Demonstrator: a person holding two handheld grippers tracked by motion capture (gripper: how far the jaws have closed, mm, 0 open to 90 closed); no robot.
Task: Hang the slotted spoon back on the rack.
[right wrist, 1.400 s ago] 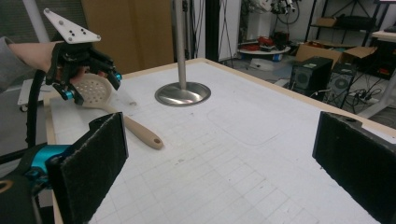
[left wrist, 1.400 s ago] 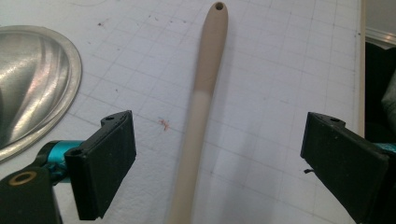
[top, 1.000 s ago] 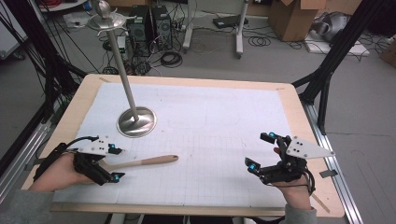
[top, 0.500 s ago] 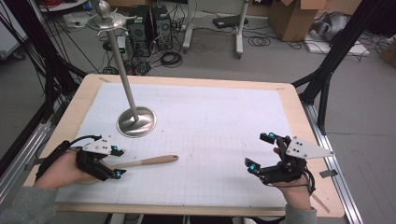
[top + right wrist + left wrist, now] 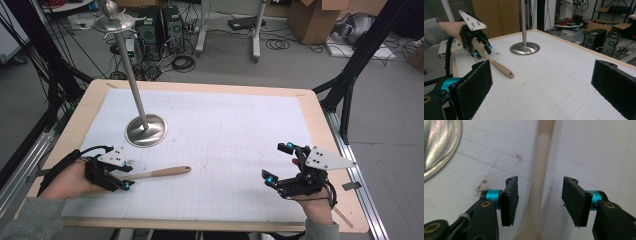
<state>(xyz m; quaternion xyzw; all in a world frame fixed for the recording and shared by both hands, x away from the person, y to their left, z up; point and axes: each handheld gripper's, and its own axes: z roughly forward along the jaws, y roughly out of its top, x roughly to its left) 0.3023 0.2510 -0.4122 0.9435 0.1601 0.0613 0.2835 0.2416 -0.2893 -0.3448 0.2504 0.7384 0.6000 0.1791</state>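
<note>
Your left gripper [image 5: 125, 177] straddles the wooden spatula [image 5: 150, 174]: in the left gripper view the handle [image 5: 539, 177] runs up between the two fingers [image 5: 510, 200], with clear gaps on both sides. The fingers have just been closing and now stand about half open, with no pad touching the wood. Nothing is held yet.

The spatula lies flat on the tabletop [image 5: 225, 130]. Its slotted blade end is under your left hand, and the handle points past the fingertips toward the middle. The hole end [image 5: 510, 74] is the far tip.

Handling, my read:
- It's wood, so light and stiff. It won't flex or crush, and a moderate squeeze should be enough.
- The handle is rounded and smooth, so it can roll or pivot between flat pads. Keep it centred between the fingers and close squarely across it.
- You're near the blade end, and that's probably the heavier end. Gripping there is fine, but expect the long handle to droop or swing when it lifts.
- It sits low on the tabletop, so get the fingertips down beside it or the pads will skate over the top.

Your right gripper [image 5: 282, 165] has its fingers wide open and holds nothing. It is well apart from the spatula. The metal stand [image 5: 145, 131] sits beyond your left fingertips, near but not touching.
</note>
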